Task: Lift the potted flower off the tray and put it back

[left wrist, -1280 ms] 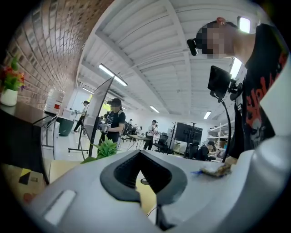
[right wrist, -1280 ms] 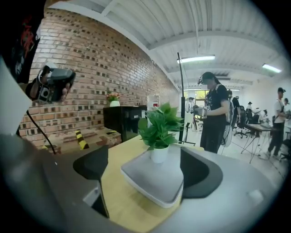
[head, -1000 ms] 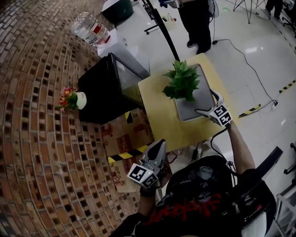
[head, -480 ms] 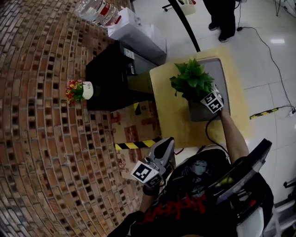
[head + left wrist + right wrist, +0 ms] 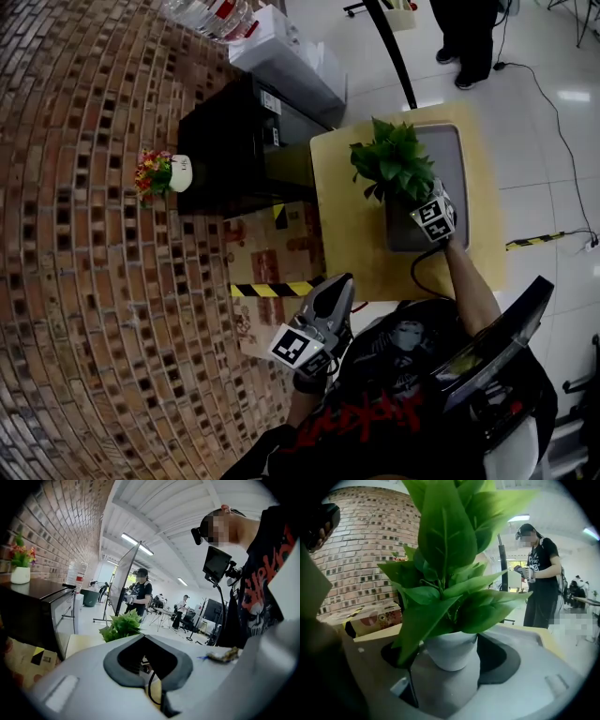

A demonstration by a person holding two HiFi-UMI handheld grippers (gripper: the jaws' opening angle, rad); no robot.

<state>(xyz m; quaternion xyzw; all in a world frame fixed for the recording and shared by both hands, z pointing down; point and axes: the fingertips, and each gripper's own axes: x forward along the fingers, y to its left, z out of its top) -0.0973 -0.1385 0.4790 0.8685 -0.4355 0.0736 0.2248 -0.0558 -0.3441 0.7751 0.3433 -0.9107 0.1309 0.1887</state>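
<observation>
right gripper [image 5: 422, 199] jaws just closing, now clamped on the potted flower [image 5: 394, 164]; hold level, lift straight up off tray [image 5: 456, 141]; left gripper [image 5: 339, 283] jaws together, empty

Potted flower [image 5: 394, 167] stands on tray [image 5: 456, 155], tray on table [image 5: 345, 234].

Green leafy potted flower [image 5: 394, 167] in white pot [image 5: 452, 651], upright on grey tray [image 5: 456, 159].
</observation>
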